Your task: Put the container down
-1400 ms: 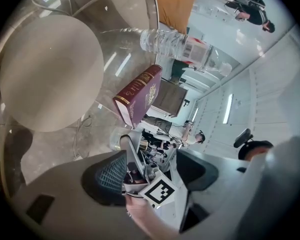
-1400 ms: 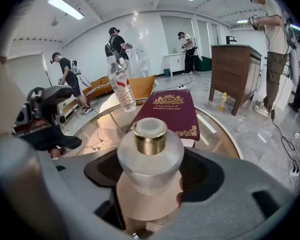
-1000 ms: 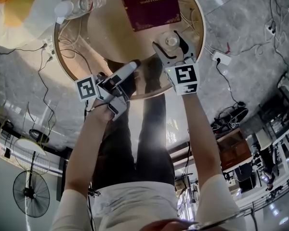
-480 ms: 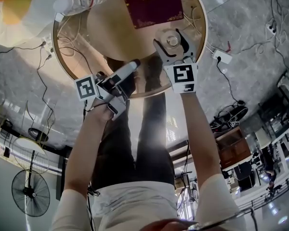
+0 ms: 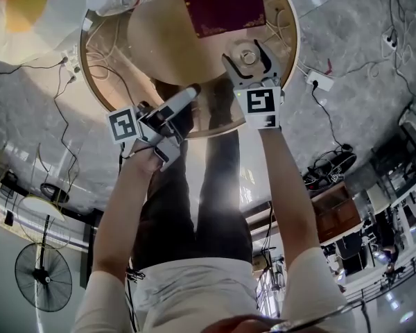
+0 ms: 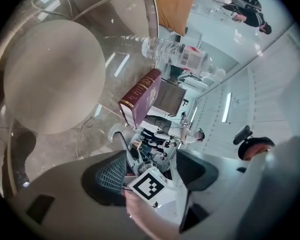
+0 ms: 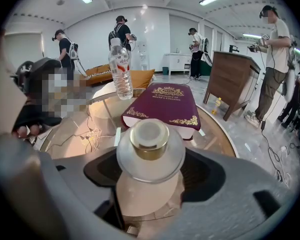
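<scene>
Step in hand: set-down, not yet completed.

- Right gripper (image 5: 245,58): clenched on the container (image 7: 150,151), a pale glass jar with a gold cap. The jaws press its body from both sides, below the wide shoulder. The jar is upright.
- Container position: over the round glass table (image 5: 194,68), near the edge closest to the person. The maroon book (image 7: 162,106) lies just beyond it at 12 o'clock, apart from it. An upright water bottle (image 7: 120,66) stands further off at about 11 o'clock.
- Contact between base and glass: cannot tell. The jaws and the jar's own shoulder hide the base in the right gripper view, and the head view looks almost straight down on the cap.
- Left gripper (image 6: 152,171): released, jaws spread with nothing between them. It is held off the table edge at about 8 o'clock from the container and plays no part here.

Judgement on next move: lower the jar straight down until the base sits flat, then spread the jaws and draw back toward 6 o'clock. There is bare glass under and around the jar. Risk: the surface is glass and the jar is near the rim, so a tilted or early release could tip it.
</scene>
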A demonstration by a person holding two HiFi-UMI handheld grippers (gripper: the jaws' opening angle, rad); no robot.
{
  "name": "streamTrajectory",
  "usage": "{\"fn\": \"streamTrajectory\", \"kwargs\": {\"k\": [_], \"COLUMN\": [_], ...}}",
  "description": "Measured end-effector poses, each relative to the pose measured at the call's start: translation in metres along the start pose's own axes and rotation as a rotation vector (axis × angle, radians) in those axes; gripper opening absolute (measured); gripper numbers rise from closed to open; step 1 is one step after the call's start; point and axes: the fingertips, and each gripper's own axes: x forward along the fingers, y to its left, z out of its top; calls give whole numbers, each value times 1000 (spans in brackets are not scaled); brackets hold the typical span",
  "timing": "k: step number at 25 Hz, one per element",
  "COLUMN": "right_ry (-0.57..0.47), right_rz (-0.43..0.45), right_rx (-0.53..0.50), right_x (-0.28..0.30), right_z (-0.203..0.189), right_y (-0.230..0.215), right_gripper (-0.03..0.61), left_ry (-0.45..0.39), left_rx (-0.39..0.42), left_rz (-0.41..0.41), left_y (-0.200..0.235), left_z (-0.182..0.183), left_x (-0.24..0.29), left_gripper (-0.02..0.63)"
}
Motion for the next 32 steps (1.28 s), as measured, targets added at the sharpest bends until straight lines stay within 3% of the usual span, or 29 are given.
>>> {"fn": "streamTrajectory", "kwargs": {"k": [6,12,20,23,32], "right_ry": [4,-2,-59,-72,-154], "right_rz": [7,-6,1,10,1], "right_rx": [-4,5,70,98,140], "right_x": [-11,-51,-149,-195,-303], "right_z": [11,39,110,139,213], "right_y": [2,5,24,32,54], "right_gripper": [359,332,207,193,110], "left_ry": [-2,44,89,113,122], "left_rx": [21,64,163,227,313], "left_rz": [-15,-9,-15,7,-9], "left_y": [-17,-53,-153,-195,-291], "left_z": [-5,-26,-66,-91,-138], "left_x": [-6,-16,-28,-35,-70], "left_gripper": [310,268,173,107,40]}}
